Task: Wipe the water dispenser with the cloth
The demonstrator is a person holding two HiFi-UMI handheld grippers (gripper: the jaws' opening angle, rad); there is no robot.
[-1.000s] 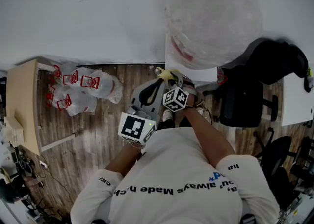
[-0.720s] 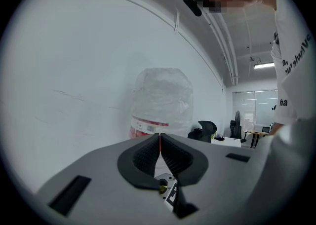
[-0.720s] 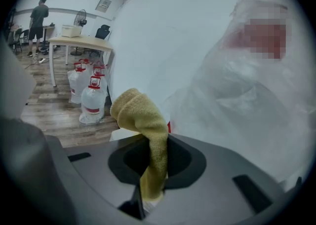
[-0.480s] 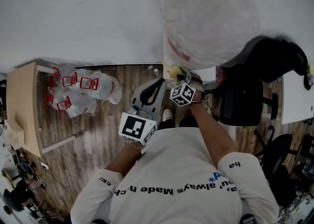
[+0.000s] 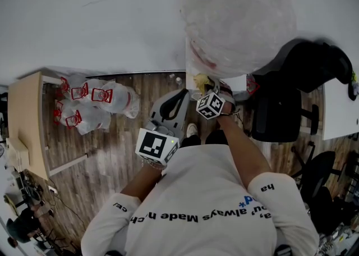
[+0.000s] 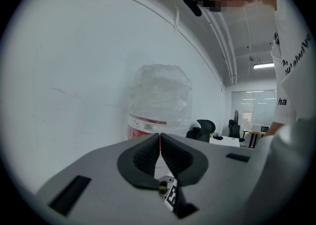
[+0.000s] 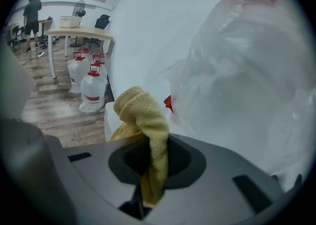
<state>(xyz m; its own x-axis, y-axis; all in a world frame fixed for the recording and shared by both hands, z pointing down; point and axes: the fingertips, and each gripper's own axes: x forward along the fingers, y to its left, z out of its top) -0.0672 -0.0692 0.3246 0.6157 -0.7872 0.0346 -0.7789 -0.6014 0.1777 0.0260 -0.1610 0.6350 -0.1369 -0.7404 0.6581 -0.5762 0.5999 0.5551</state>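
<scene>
Beside the crinkly plastic-wrapped water dispenser bottle (image 7: pixel 237 81), our right gripper (image 7: pixel 153 156) pinched a nubby yellow cloth (image 7: pixel 143 113), bunched above its jaws; the ribbed jaws of our left gripper (image 6: pixel 159 146) met, empty.

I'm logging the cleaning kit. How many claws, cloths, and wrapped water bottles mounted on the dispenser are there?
Claws: 2 (left claw shut and empty; right claw shut on the cloth)
Cloths: 1 (yellow cloth)
Mounted wrapped bottle: 1
Total: 4
</scene>
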